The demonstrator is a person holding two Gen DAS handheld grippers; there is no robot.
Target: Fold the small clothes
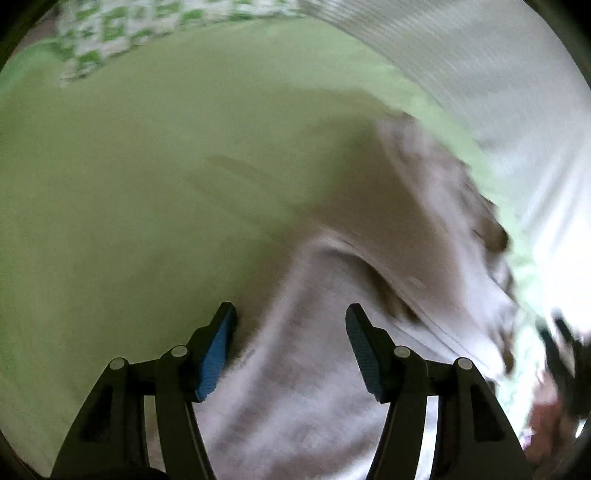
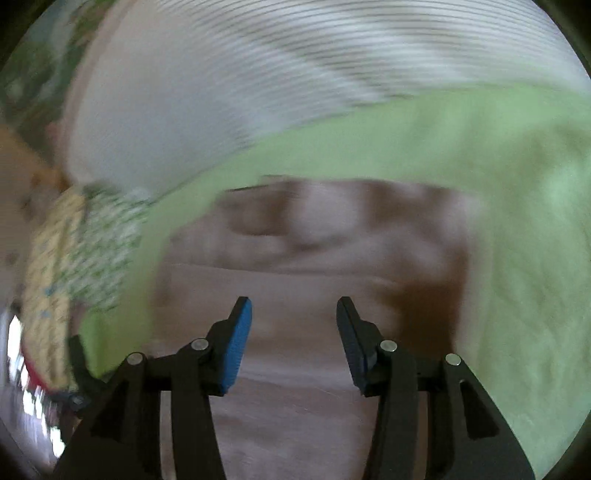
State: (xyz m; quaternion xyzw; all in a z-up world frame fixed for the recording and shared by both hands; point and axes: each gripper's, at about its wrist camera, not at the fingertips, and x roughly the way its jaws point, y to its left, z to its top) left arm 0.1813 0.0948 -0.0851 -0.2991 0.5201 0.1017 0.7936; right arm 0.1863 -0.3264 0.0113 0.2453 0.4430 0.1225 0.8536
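Note:
A small pinkish-grey garment (image 1: pixel 369 229) lies on a green sheet (image 1: pixel 129 184). Both views are blurred by motion. My left gripper (image 1: pixel 291 314) is open and empty, just above the garment's near left edge. In the right wrist view the same garment (image 2: pixel 332 251) spreads ahead, with a folded band across its far side. My right gripper (image 2: pixel 293 308) is open and empty, just above the garment's near part. The other gripper shows as a dark blur at the right edge of the left wrist view (image 1: pixel 565 347).
A green-and-white patterned cloth (image 1: pixel 110 29) lies at the far left of the sheet. A white striped fabric (image 2: pixel 258 74) lies beyond the green sheet (image 2: pixel 517 221). A yellow and green patterned cloth (image 2: pixel 74 266) sits at the left.

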